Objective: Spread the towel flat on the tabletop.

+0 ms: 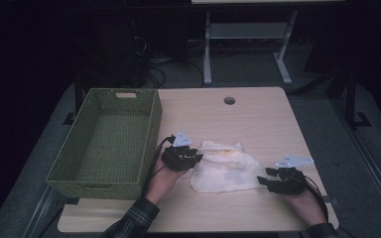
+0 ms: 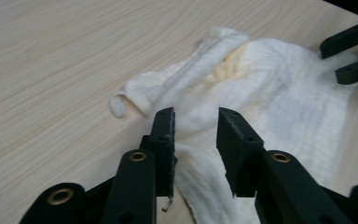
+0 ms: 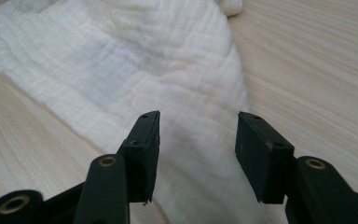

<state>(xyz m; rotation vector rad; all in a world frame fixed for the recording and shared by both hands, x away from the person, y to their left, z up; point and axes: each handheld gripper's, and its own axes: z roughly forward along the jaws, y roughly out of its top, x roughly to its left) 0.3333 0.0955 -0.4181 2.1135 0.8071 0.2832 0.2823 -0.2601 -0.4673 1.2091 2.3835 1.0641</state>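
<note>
My left claw [image 2: 196, 122] and right claw [image 3: 198, 128] stand parted, gripping nothing. The crumpled white muslin cloth [image 1: 223, 167] looks light and floppy. I'd pinch its edge corners.

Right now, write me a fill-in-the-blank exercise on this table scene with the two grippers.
1. The crumpled white cloth lies on the pale wooden ____.
2. The woven basket is ____ in colour.
3. The basket stands to the ____ of the cloth in the high view.
4. The jaws of the left gripper and right gripper stand ____.

Missing words: table; green; left; open
</note>
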